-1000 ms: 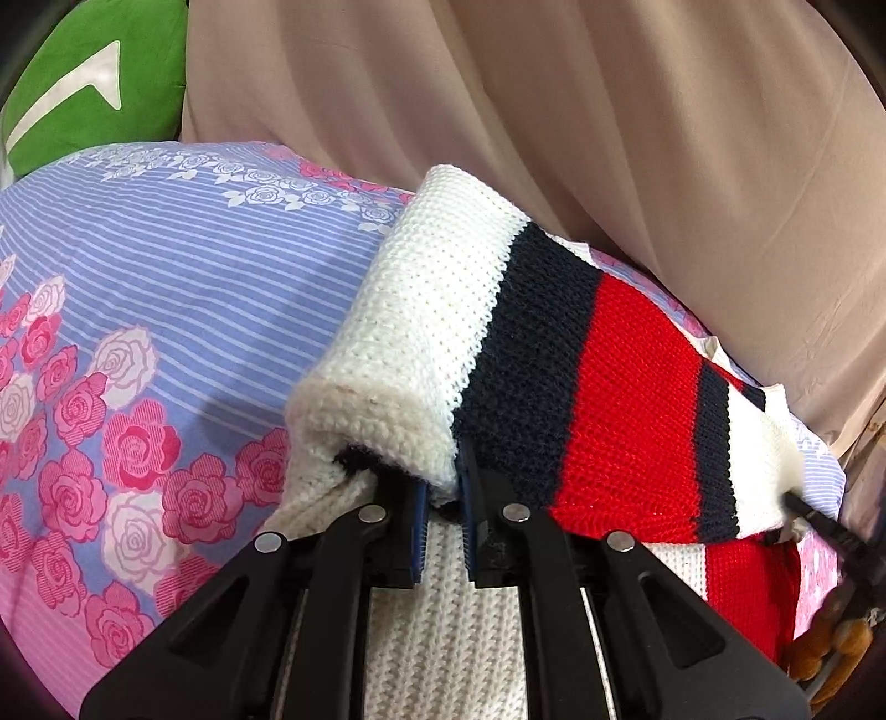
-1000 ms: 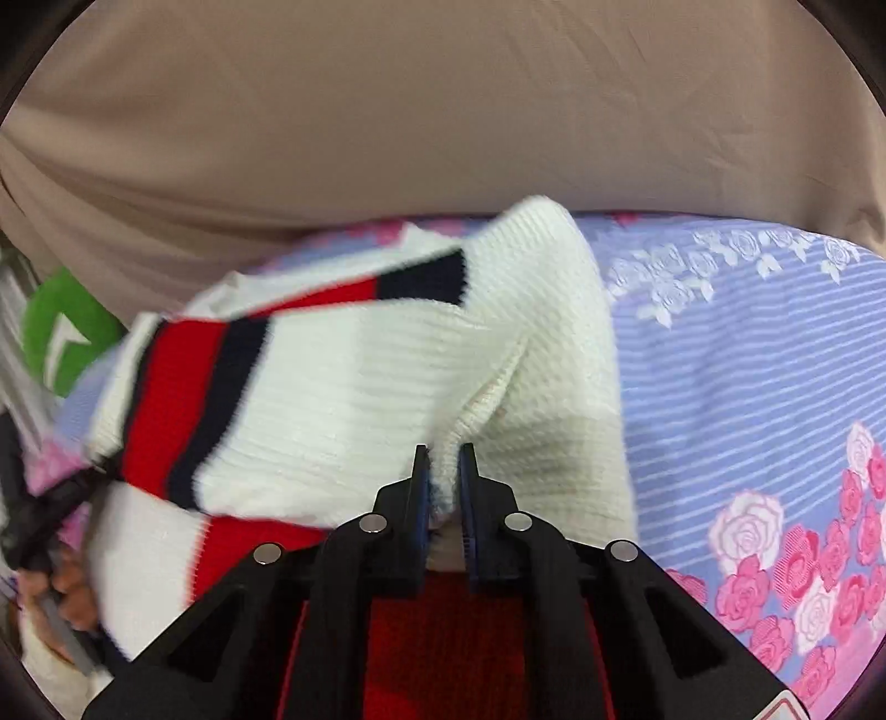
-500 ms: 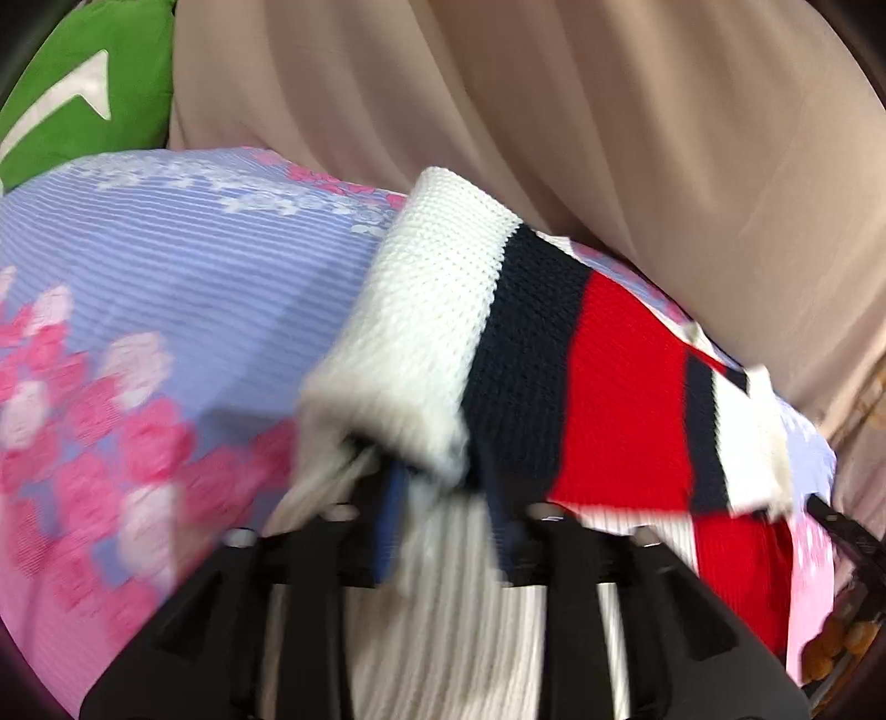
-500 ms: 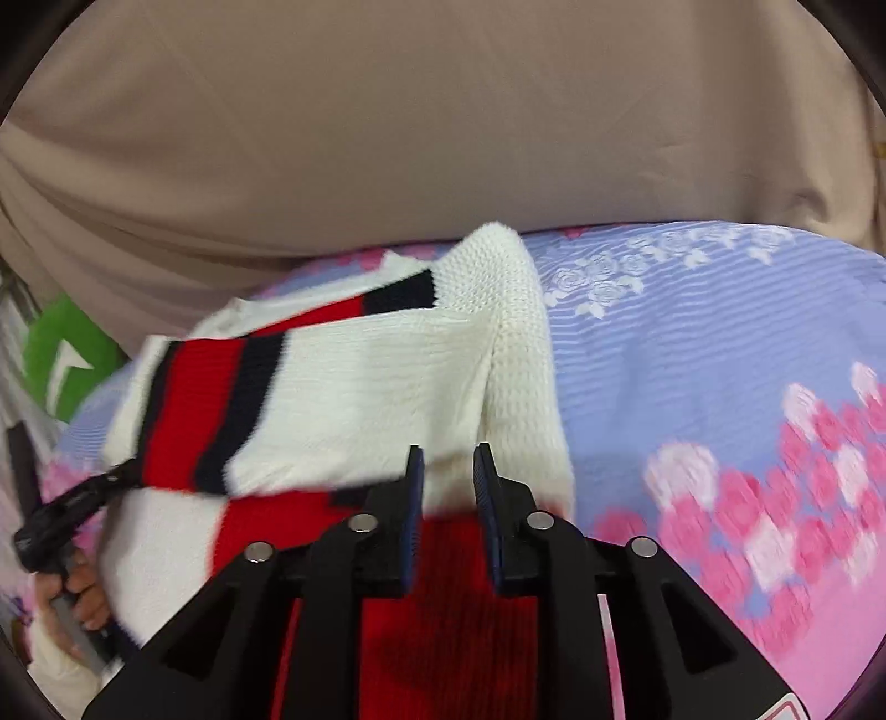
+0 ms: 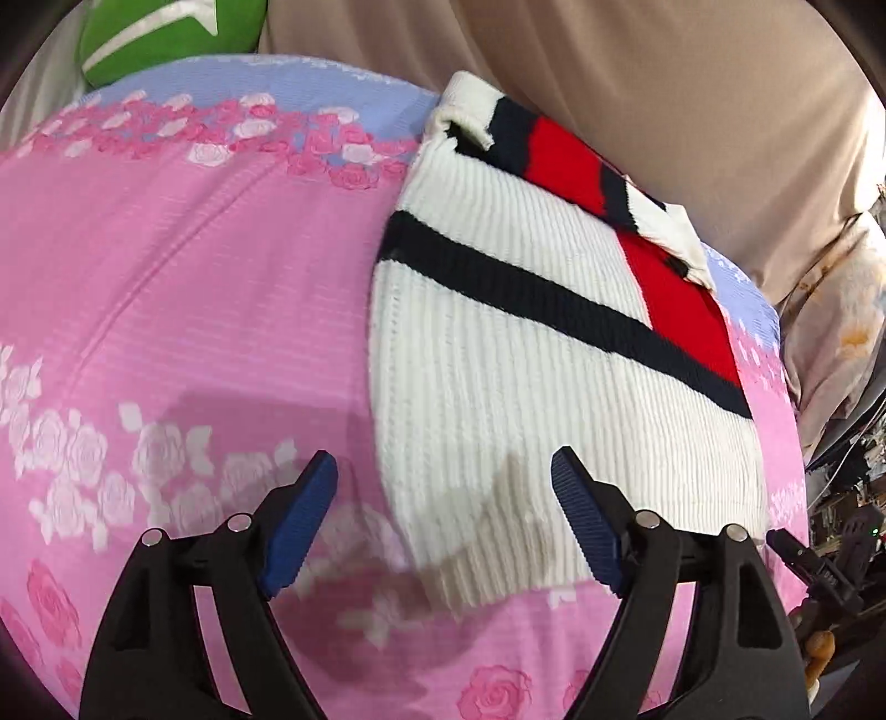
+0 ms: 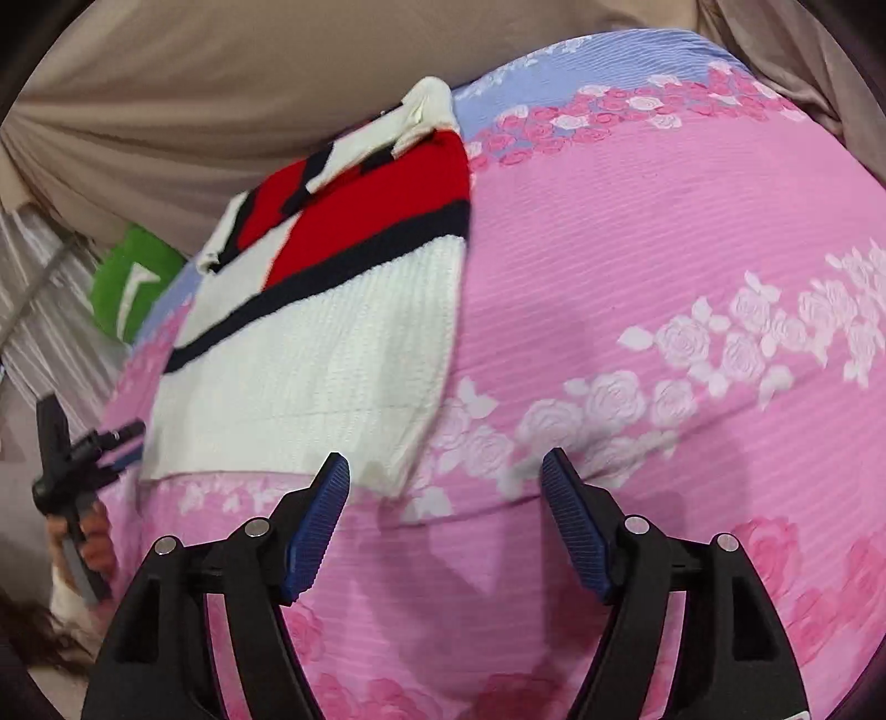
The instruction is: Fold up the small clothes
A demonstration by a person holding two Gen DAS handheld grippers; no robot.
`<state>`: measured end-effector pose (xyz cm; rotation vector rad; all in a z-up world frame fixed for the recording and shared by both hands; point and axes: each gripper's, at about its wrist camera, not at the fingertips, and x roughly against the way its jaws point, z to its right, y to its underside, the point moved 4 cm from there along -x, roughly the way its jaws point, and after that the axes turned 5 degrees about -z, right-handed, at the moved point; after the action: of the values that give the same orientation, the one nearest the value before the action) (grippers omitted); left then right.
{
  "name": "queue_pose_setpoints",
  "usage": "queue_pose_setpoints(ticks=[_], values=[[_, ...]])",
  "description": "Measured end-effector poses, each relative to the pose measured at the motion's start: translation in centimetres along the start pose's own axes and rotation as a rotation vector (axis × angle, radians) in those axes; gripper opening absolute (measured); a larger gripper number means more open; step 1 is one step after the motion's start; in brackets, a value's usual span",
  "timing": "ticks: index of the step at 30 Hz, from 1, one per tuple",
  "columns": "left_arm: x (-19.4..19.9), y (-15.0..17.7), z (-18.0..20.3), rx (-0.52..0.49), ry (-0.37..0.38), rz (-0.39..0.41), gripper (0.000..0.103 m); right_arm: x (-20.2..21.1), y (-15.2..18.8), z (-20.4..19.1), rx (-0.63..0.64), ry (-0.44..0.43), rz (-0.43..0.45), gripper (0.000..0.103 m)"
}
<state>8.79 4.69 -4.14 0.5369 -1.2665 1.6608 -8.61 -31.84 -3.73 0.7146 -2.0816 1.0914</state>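
White ribbed knit, crossed by a navy stripe and a red block — the sweater (image 5: 531, 354) lies flat on the bed (image 5: 183, 288), whose cover is pink with rose bands and turns lilac toward the far edge. Its sleeves are folded over the upper part, a striped cuff (image 5: 470, 119) resting at the far corner near the beige curtain (image 5: 637, 66).

The left tool (image 5: 443, 493) hovers above the sweater's near hem, its blue-padded jaws spread wide with nothing between them; one pad sits over bare bed cover, the other over the knit. It looks tilted down toward the bed, casting a soft shadow on the cover just ahead of the fingers.

From the right wrist view the sweater (image 6: 332, 343) sits to the left of centre. The right tool (image 6: 446, 487) is likewise splayed and empty, poised over the bed (image 6: 637, 249) just off the garment's near right corner. At that view's left edge the other handheld device appears, gripped by a hand (image 6: 83, 540) — the frame is blurred there, so the fingers' exact hold is hard to make out.

A green cushion (image 5: 166, 33) with a white mark lies beyond the bed's far left corner.
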Motion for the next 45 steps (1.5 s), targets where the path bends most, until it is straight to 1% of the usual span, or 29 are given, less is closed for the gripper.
queue_pose_setpoints(ticks=[1,2,3,4,6,7,8,9,10,11,12,13,14,15,16,18,20,23,25,28,30,33,35,38,40,43,45], values=[[-0.1,0.4,0.5,-0.005,0.016,-0.008,0.078,-0.2,0.0,-0.6,-0.006,-0.031,-0.001,0.073],[-0.2,0.6,0.9,-0.003,0.008,0.005,0.078,-0.5,-0.1,-1.1,-0.016,-0.071,-0.001,0.073],[-0.3,0.8,1.2,-0.001,0.021,0.003,0.078,-0.9,-0.3,-1.8,-0.017,-0.094,-0.005,0.073],[-0.6,0.7,1.7,0.001,0.028,0.002,0.078,-1.7,-0.3,-2.5,-0.01,-0.096,-0.013,0.073],[-1.0,0.7,2.6,0.001,0.037,-0.001,0.076,-2.3,-0.7,-3.8,0.017,-0.05,0.002,0.074],[-1.1,0.6,2.8,0.004,0.04,0.0,0.072,-2.6,-0.9,-4.4,0.023,-0.063,0.0,0.073],[-1.3,0.4,3.0,0.007,0.036,0.002,0.065,-3.0,-1.0,-4.8,0.02,-0.086,-0.003,0.073],[-1.5,0.3,3.1,0.009,0.037,0.005,0.061,-3.3,-1.1,-5.0,0.015,-0.083,-0.005,0.073],[-1.7,0.1,3.3,0.012,0.046,0.004,0.05,-3.5,-1.3,-5.2,0.018,-0.061,0.003,0.072],[-2.0,0.0,3.4,0.022,0.045,0.003,0.036,-3.8,-1.4,-5.6,0.03,-0.05,0.006,0.067],[-2.2,-0.1,3.2,0.031,0.043,0.001,0.03,-4.0,-1.5,-5.7,0.029,-0.048,0.002,0.053],[-2.3,-0.2,3.1,0.039,0.046,0.0,0.02,-4.3,-1.6,-5.7,0.021,-0.033,0.0,0.046],[-2.3,-0.3,3.0,0.054,0.057,0.0,0.016,-4.4,-1.7,-5.7,0.013,-0.022,0.007,0.034],[-2.0,-0.4,2.9,0.066,0.072,0.004,0.014,-4.5,-1.8,-5.6,0.003,-0.039,0.006,0.017],[-1.8,-0.4,2.9,0.07,0.082,0.009,0.012,-4.5,-1.9,-5.5,-0.008,-0.059,0.006,0.013],[-0.7,-0.6,3.1,0.071,0.099,0.034,0.011,-3.9,-2.0,-5.5,-0.019,-0.069,0.037,0.012],[0.6,-0.6,3.5,0.055,0.105,0.063,0.01,-2.6,-1.8,-5.9,-0.002,-0.089,0.089,0.011],[3.1,-0.3,4.2,0.036,0.139,0.097,0.009,0.0,-1.3,-6.6,0.029,-0.143,0.173,0.011],[4.8,0.1,4.5,0.021,0.159,0.12,0.008,2.0,-0.6,-7.0,0.065,-0.168,0.244,0.01],[7.8,1.2,4.8,-0.006,0.199,0.16,0.008,5.3,1.1,-7.1,0.101,-0.24,0.332,0.01],[10.4,2.6,5.3,-0.04,0.232,0.192,0.008,7.2,2.3,-7.1,0.132,-0.266,0.376,0.01],[13.8,5.1,6.1,-0.096,0.274,0.235,0.008,10.2,4.7,-7.2,0.183,-0.283,0.429,0.01],[16.3,6.9,6.8,-0.144,0.29,0.285,0.008,12.3,6.6,-7.3,0.22,-0.311,0.459,0.01],[19.5,9.5,7.7,-0.195,0.328,0.352,0.008,15.3,9.0,-7.4,0.257,-0.355,0.482,0.01],[21.1,10.7,8.0,-0.214,0.349,0.381,0.008,17.2,10.3,-7.6,0.27,-0.376,0.493,0.01],[23.4,11.7,8.2,-0.229,0.365,0.439,0.008,19.7,10.8,-8.2,0.284,-0.428,0.528,0.01],[24.2,11.3,8.3,-0.231,0.362,0.464,0.008,21.1,9.8,-8.9,0.298,-0.447,0.566,0.01]])
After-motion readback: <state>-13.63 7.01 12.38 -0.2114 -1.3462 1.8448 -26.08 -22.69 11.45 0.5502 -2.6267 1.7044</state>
